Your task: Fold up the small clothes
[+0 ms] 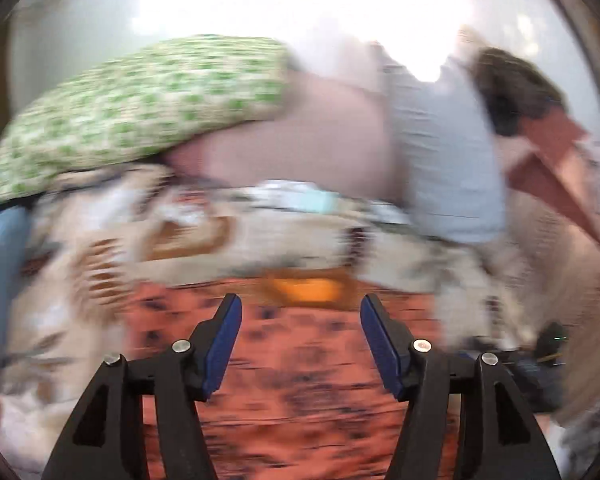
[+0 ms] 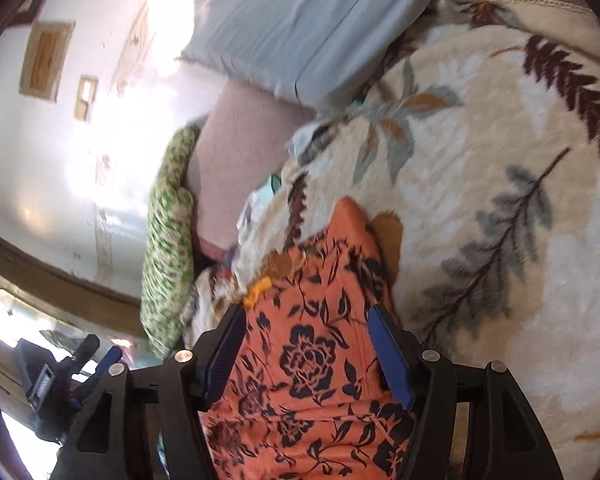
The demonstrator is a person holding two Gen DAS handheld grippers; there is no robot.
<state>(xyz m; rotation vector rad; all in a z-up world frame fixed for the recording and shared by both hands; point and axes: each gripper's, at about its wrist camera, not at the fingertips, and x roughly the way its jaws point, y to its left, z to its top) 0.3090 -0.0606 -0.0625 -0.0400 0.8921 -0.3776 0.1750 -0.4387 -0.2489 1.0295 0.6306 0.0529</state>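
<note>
An orange garment with a dark floral print lies on a cream leaf-patterned blanket; a yellow patch sits at its far edge. The left wrist view is heavily blurred. My left gripper hovers over the garment with its jaws apart and no cloth pinched between the blue pads. In the right wrist view the same garment stretches away under my right gripper. Its jaws stand wide, one finger near each side edge of the cloth, and the pads do not visibly press on it.
Pillows line the far side of the blanket: a green-patterned one, a pink one and a pale blue one. A white wall rises behind them. A black device with a blue part shows at lower left.
</note>
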